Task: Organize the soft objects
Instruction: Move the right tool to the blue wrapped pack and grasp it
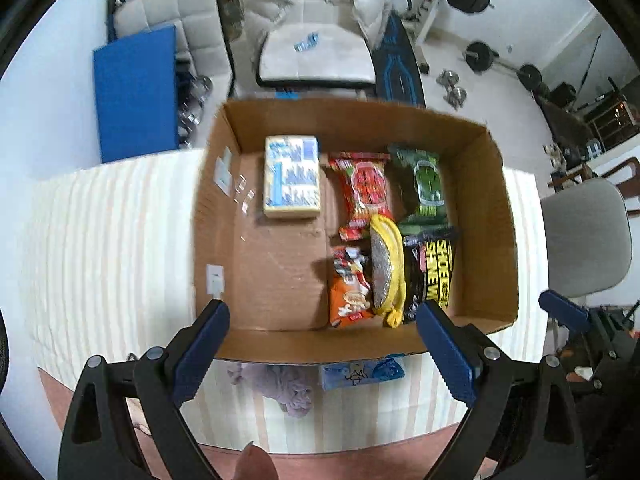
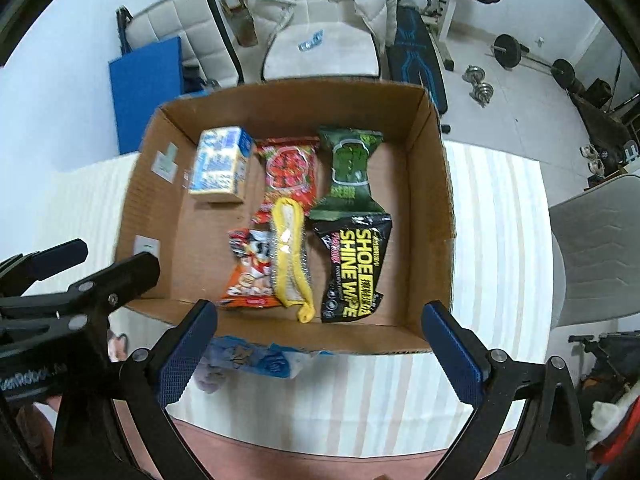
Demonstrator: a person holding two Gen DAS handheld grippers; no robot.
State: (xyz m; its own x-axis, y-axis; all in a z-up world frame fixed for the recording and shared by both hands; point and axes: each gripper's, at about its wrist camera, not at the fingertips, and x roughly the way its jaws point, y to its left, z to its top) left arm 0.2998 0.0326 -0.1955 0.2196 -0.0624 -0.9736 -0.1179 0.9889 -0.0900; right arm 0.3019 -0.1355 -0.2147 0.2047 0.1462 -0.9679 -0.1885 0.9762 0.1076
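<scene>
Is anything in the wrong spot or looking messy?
Yes. A blue packet and a purple plush toy lie on the striped tablecloth, outside the cardboard box that holds the other packs. Inside, the yellow scrubber sprawls across the red pack and the orange pack.

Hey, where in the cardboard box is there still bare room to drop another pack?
The cardboard box has bare floor on its left near side, in front of the blue and white pack and left of the orange snack bag. A narrow strip runs along the right wall beside the shoe shine wipe pack. The middle is crowded.
</scene>
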